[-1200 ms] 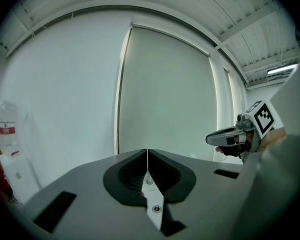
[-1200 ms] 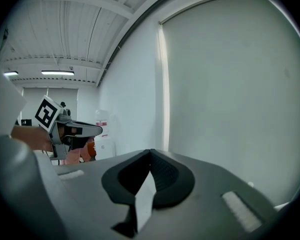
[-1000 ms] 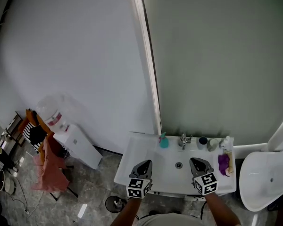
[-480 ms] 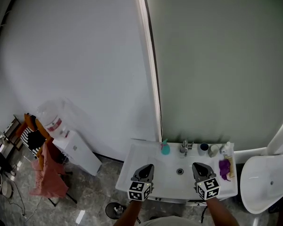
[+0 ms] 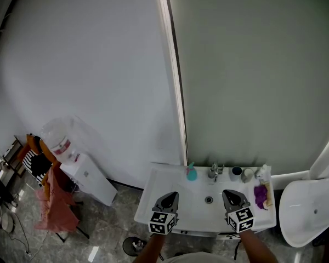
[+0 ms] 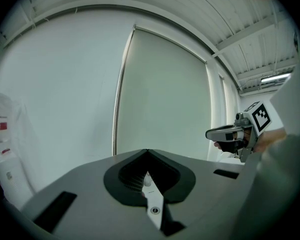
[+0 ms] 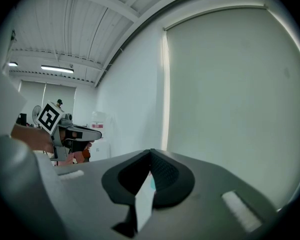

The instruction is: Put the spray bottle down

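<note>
**Left gripper** (image 5: 169, 196): jaws closed, tips together, nothing between them. It is held over the front left part of the sink (image 5: 149, 195) and points toward the wall. Its marker cube (image 5: 162, 222) faces the head camera.

**Right gripper** (image 5: 231, 194): jaws closed, tips meeting, nothing gripped. It is held over the front right part of the sink, alongside the left gripper and roughly parallel with it. Its marker cube (image 5: 240, 219) also faces the head camera. The drain (image 5: 209, 199) lies between the two grippers. Each gripper view shows the other gripper off to the side at about the same height, with a hand on it.

**Spray bottle** (image 5: 192, 172): teal, upright on the back rim of the sink, just left of the tap (image 5: 214, 171). It stands apart from both grippers and neither touches it.

**Other items on the sink**
- A dark cup (image 5: 236, 171) and a pale cup (image 5: 247, 173) stand right of the tap.
- A purple cloth (image 5: 260, 193) lies at the right edge.

**Surroundings**
- A toilet (image 5: 310, 212) stands right of the sink.
- A water dispenser (image 5: 79, 160) stands to the left, against the white wall (image 5: 82, 64).
- A rack with orange clothes (image 5: 55, 201) is further left.
- A pale green panel (image 5: 252, 75) is behind the sink
</note>
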`<state>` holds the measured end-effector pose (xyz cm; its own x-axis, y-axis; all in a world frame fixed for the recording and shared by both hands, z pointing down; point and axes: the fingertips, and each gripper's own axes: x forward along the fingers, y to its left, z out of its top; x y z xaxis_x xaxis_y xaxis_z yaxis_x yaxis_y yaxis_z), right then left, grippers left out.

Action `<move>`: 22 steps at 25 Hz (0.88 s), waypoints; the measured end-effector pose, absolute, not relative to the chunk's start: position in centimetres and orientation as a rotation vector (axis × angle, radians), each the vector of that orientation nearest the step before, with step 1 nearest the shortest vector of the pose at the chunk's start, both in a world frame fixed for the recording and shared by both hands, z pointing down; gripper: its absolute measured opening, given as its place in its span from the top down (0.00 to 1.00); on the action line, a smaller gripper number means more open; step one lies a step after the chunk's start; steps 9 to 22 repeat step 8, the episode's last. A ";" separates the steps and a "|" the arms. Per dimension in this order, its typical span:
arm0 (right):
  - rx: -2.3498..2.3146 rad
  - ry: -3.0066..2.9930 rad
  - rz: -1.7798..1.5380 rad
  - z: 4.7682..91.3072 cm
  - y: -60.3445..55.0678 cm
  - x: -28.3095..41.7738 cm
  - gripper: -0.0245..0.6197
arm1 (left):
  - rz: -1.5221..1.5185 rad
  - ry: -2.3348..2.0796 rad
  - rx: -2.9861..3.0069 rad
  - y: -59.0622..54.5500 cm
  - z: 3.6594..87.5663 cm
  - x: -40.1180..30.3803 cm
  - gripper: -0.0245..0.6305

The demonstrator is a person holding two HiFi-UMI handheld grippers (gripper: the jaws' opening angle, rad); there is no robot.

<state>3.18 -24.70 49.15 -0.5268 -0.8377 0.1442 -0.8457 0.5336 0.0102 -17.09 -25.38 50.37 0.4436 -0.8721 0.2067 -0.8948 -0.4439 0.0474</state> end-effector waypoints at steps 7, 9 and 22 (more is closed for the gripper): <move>1.453 -2.623 0.086 49.0 -24.5 3.3 0.95 | 0.227 -1.554 2.542 -25.3 50.4 -16.8 0.95; 1.454 -2.622 0.085 49.0 -24.5 3.3 0.95 | 0.228 -1.553 2.543 -25.3 50.4 -16.8 0.95; 1.454 -2.622 0.085 49.0 -24.5 3.3 0.95 | 0.228 -1.553 2.543 -25.3 50.4 -16.8 0.95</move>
